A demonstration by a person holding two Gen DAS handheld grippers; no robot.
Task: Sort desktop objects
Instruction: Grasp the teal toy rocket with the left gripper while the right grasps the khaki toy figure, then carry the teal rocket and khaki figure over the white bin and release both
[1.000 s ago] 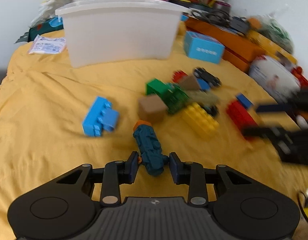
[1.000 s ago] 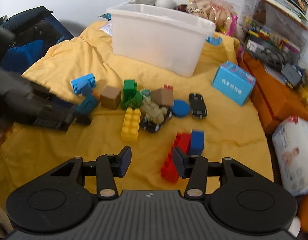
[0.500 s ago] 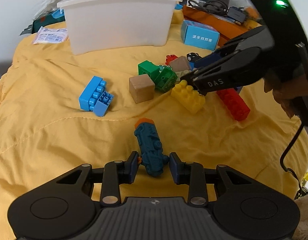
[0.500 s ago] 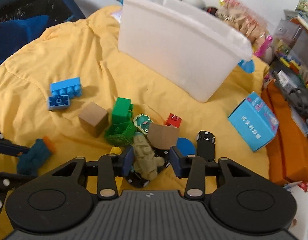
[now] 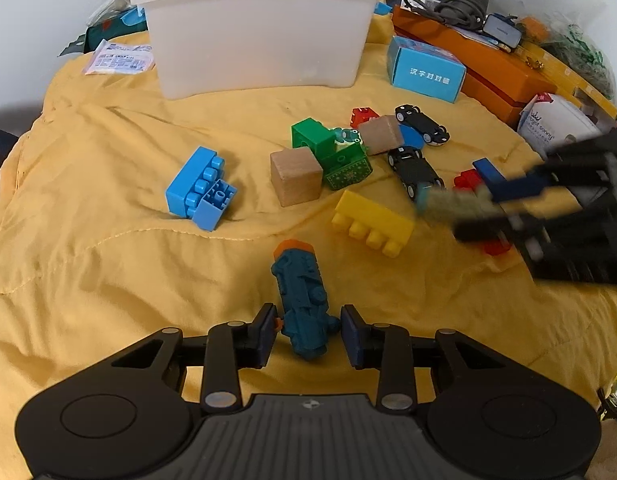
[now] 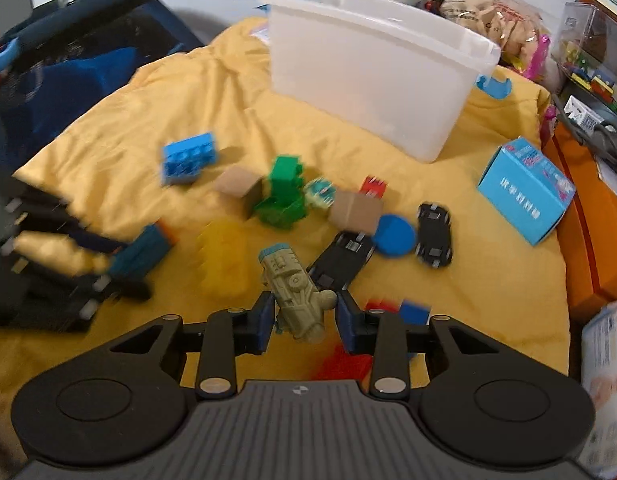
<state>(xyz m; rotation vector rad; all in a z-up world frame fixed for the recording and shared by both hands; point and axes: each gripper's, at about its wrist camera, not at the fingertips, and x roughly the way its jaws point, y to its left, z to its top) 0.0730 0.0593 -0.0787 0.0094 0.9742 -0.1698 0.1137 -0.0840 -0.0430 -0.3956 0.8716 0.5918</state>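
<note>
Nearest, the left tongs (image 5: 308,334) sit partly open around a teal toy train (image 5: 302,304) lying on the yellow cloth (image 5: 108,280); whether the pads press it cannot be told. The right tongs (image 6: 306,318) are closing on an olive toy train (image 6: 296,294) raised above the cloth. Beyond lie a yellow brick (image 5: 372,222), a wooden cube (image 5: 295,176), a blue brick (image 5: 200,188) and two black cars (image 5: 414,172). Farthest stands a white bin (image 5: 260,32).
</note>
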